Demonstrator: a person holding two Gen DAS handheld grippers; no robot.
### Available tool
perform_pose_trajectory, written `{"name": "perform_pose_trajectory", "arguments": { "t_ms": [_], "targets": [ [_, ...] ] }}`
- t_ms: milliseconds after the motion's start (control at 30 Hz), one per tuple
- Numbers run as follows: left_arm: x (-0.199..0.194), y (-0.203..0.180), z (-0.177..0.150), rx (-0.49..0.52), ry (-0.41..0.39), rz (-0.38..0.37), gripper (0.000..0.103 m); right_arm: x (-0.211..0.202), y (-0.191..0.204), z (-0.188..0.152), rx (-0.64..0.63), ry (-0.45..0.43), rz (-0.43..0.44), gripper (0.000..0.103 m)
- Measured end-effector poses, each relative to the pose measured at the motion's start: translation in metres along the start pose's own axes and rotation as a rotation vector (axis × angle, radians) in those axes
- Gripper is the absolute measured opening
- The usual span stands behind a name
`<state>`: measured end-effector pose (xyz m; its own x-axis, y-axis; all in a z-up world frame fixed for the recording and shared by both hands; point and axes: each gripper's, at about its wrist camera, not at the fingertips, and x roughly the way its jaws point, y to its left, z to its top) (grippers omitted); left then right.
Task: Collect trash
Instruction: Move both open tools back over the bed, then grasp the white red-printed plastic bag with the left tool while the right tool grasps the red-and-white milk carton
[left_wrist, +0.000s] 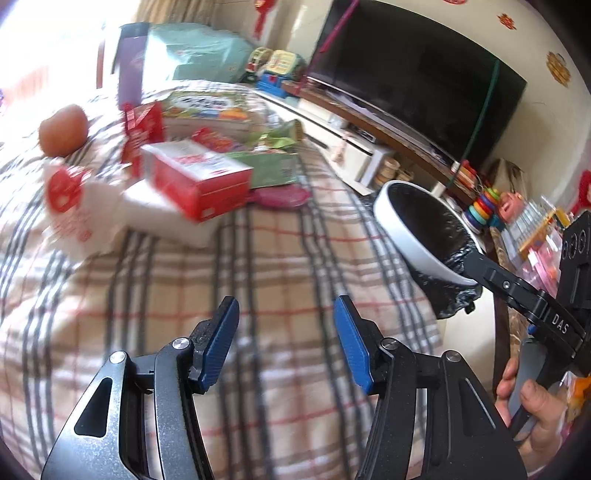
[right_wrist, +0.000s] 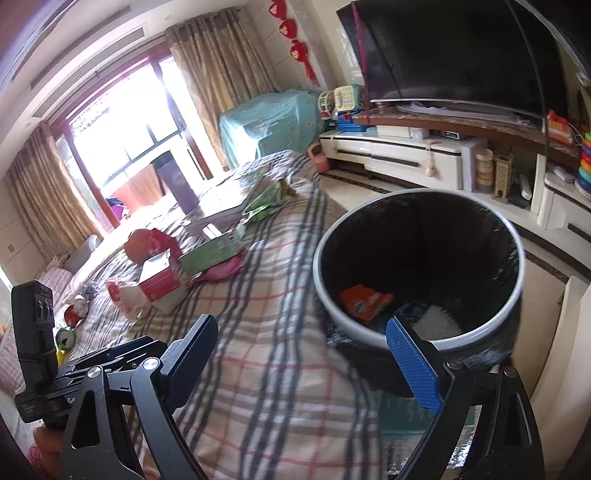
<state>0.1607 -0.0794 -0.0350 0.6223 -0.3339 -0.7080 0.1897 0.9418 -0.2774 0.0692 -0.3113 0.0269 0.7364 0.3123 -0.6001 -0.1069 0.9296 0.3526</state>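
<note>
A white bin with a black liner stands beside the plaid-covered table; an orange wrapper and white trash lie inside. It also shows in the left wrist view. My right gripper is open and empty, one finger at the bin's near rim; it shows at the right of the left wrist view. My left gripper is open and empty above the plaid cloth. A red and white box, a white bag with red print, green packets and a pink wrapper lie ahead.
An orange ball and a purple box sit at the table's far side. A TV on a low cabinet, toys and a teal-covered box line the wall. The left gripper's body is at lower left.
</note>
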Motion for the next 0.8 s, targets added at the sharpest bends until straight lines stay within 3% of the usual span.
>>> {"name": "perform_pose_trajectory", "arguments": {
  "t_ms": [800],
  "targets": [
    [-0.031,0.096,-0.007,-0.131,-0.054,0.145,0.061,0.045,0.079,-0.014,-0.106,0.107,0.150,0.094]
  ]
}}
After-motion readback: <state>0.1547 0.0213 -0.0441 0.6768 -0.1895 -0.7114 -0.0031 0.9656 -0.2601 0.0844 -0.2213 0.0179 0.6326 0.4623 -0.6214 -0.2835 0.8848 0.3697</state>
